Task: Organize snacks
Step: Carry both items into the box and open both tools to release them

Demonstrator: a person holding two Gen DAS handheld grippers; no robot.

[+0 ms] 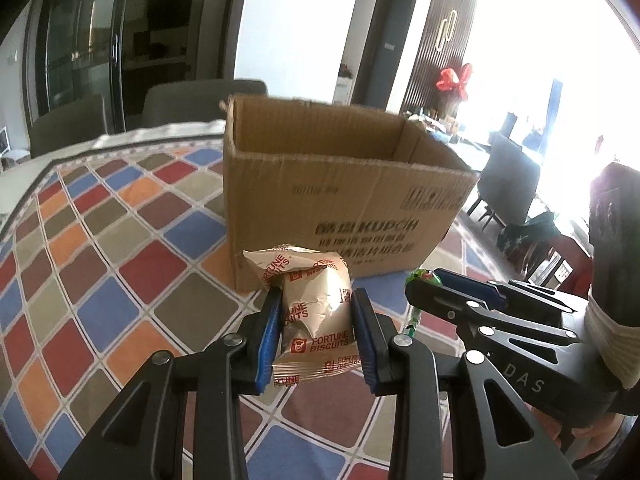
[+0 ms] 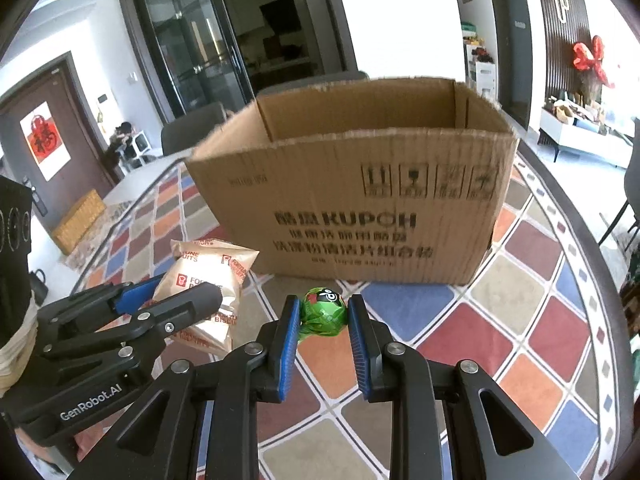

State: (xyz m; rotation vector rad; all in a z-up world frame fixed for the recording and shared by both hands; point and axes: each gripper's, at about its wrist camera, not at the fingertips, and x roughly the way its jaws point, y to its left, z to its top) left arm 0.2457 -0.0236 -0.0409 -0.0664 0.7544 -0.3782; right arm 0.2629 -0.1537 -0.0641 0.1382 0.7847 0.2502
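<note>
My left gripper (image 1: 316, 300) is shut on a beige Fortune Biscuits packet (image 1: 310, 308), held just in front of an open cardboard box (image 1: 340, 192). My right gripper (image 2: 324, 308) is shut on a green-wrapped lollipop (image 2: 323, 314), also held in front of the box (image 2: 360, 200). In the left wrist view the right gripper (image 1: 432, 284) is close on the right, with the green lollipop (image 1: 422, 276) peeking between its fingers. In the right wrist view the left gripper (image 2: 176, 296) and its packet (image 2: 208, 272) are at the lower left.
The box stands on a table with a colourful checked cloth (image 2: 520, 320). Grey chairs (image 1: 192, 104) stand behind the table. A sideboard (image 2: 576, 128) and a red bow (image 2: 592, 60) are at the far right.
</note>
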